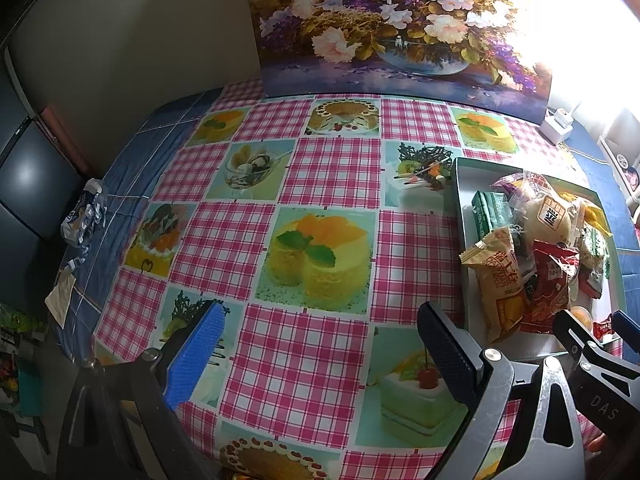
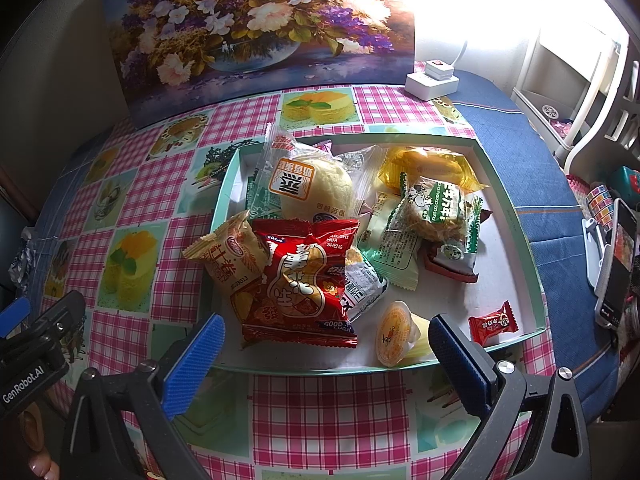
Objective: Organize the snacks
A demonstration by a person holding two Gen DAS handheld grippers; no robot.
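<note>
A shallow teal-rimmed tray (image 2: pixel 506 184) holds several wrapped snacks: a red peanut bag (image 2: pixel 300 284), a tan swiss-roll pack (image 2: pixel 232 260), a pale bun (image 2: pixel 316 192), a yellow cake pack (image 2: pixel 432 166), a green-white cookie pack (image 2: pixel 440 210), an orange jelly cup (image 2: pixel 394 334) and a small red candy (image 2: pixel 494 322). My right gripper (image 2: pixel 326 360) is open and empty at the tray's near rim. My left gripper (image 1: pixel 320 354) is open and empty over the bare tablecloth, left of the tray (image 1: pixel 460 184).
A flower painting (image 1: pixel 400 20) leans against the wall behind the table. A white power strip (image 2: pixel 432 80) lies at the back right. A crumpled wrapper (image 1: pixel 82 216) and a paper scrap (image 1: pixel 60 300) lie at the table's left edge. A phone on a stand (image 2: pixel 612 264) is at the right.
</note>
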